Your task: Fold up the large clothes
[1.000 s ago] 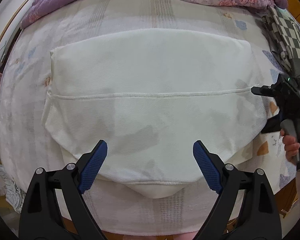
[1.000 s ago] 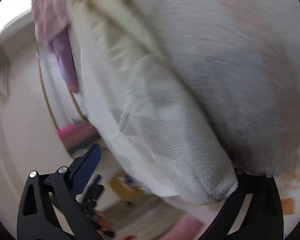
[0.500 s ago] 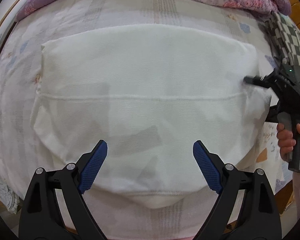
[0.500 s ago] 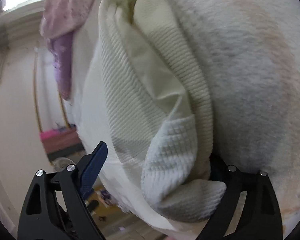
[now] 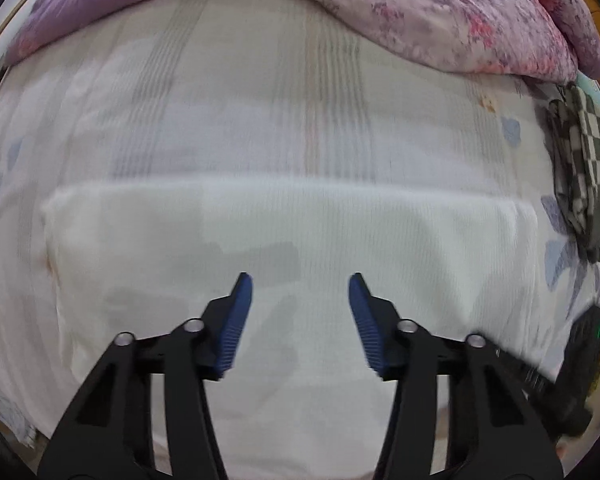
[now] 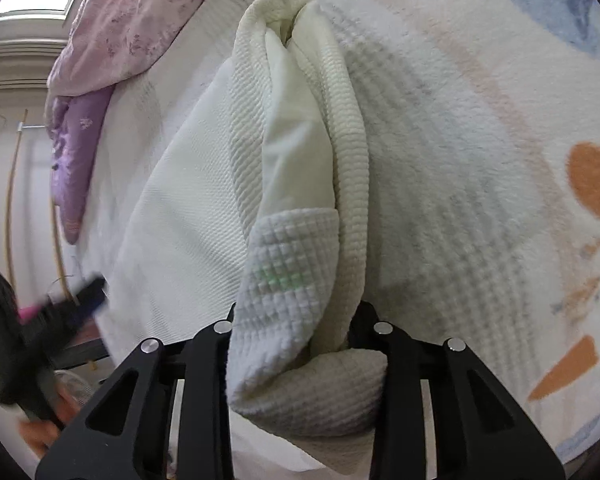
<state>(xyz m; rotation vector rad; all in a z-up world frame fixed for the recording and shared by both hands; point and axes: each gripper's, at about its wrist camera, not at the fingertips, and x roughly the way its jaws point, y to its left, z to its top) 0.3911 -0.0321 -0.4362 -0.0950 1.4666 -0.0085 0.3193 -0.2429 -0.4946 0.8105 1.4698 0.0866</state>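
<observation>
Garment (image 5: 292, 240) lying on bed (image 5: 260, 100): right tongs (image 6: 296, 320) just closing, pinching its edge; left tongs (image 5: 300, 312) narrowing, empty, hovering at 6 o'clock; fold starting.

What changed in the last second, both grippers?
The right gripper has just been closing and now pinches the white garment's bunched edge, lifting it. The left gripper has also been closing, with nothing between its fingers, and slid toward the garment's near part. The floral quilt and checkered cloth stayed put.
</observation>
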